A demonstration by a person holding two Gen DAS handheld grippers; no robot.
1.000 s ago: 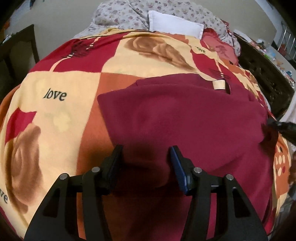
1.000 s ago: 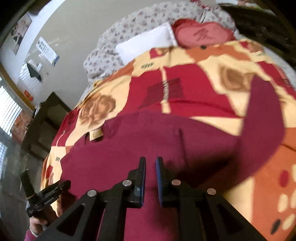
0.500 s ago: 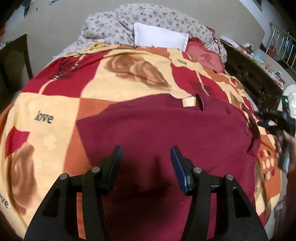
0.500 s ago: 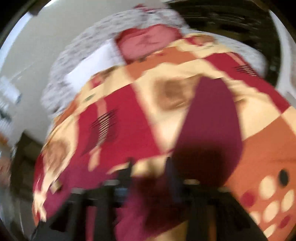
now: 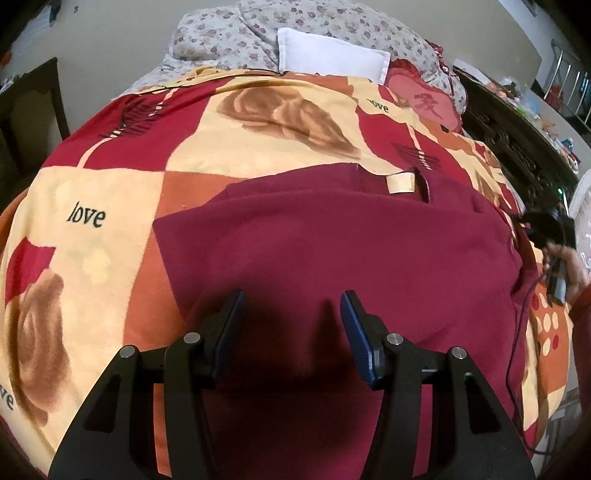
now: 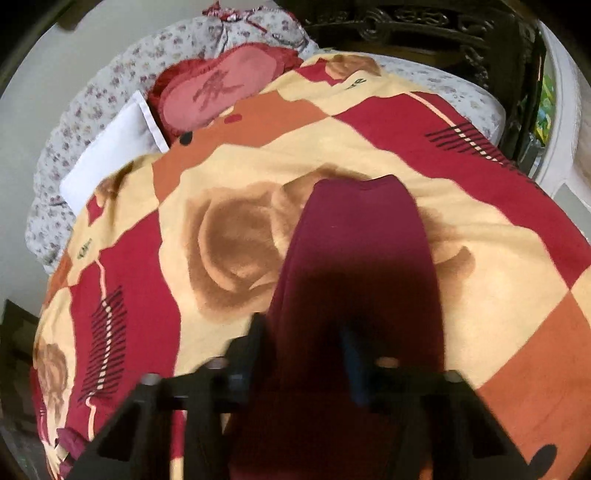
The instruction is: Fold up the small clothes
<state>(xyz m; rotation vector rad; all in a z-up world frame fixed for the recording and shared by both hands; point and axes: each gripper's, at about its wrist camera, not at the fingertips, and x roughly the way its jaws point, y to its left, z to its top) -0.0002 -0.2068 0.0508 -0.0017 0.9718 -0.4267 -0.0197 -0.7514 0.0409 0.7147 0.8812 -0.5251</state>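
A dark maroon garment (image 5: 332, 258) lies flat on the patterned blanket (image 5: 92, 206), its neck label (image 5: 400, 183) at the far edge. My left gripper (image 5: 293, 314) is open and empty, hovering over the garment's near part. The right gripper shows at the right edge of the left wrist view (image 5: 546, 232), held in a hand. In the right wrist view the right gripper (image 6: 306, 343) is open above one sleeve (image 6: 358, 240) that stretches away over the blanket (image 6: 498, 258); this view is blurred.
A white pillow (image 5: 332, 59), a floral quilt (image 5: 240, 33) and a red cushion (image 5: 424, 103) lie at the head of the bed. Dark carved furniture (image 5: 517, 147) stands along the right side. A dark chair (image 5: 26, 107) is at the left.
My right gripper opened and swung from the garment's body to over the sleeve. My left gripper pulled back a little, still open.
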